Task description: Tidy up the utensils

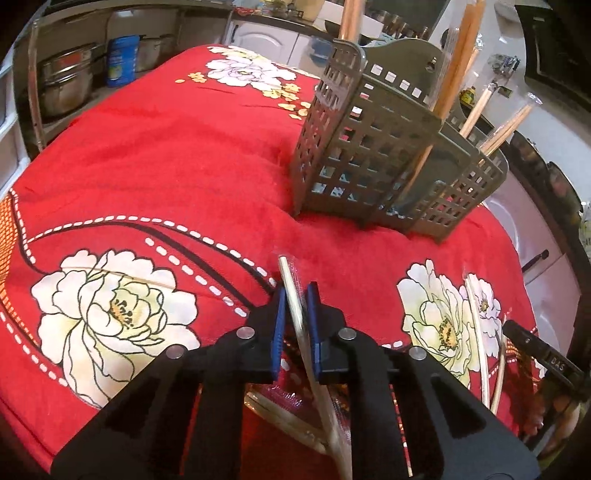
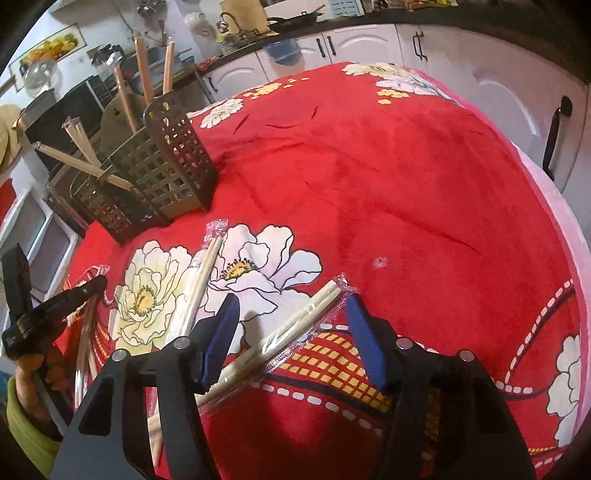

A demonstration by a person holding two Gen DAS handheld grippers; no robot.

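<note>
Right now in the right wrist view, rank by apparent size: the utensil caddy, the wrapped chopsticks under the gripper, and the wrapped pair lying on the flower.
1. utensil caddy
2. wrapped chopsticks under the right gripper, nearer the camera, so uncertain
3. wrapped pair on the flower

A home kitchen: white cabinet doors [image 2: 354, 44] with dark handles line the far counter, steel pots [image 1: 70, 79] sit stacked on shelving at left, a frying pan [image 2: 295, 20] rests on the worktop.

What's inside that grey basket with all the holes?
Wooden handles and wrapped chopsticks stand in the grey basket. Their lower ends are hidden by its walls.
</note>
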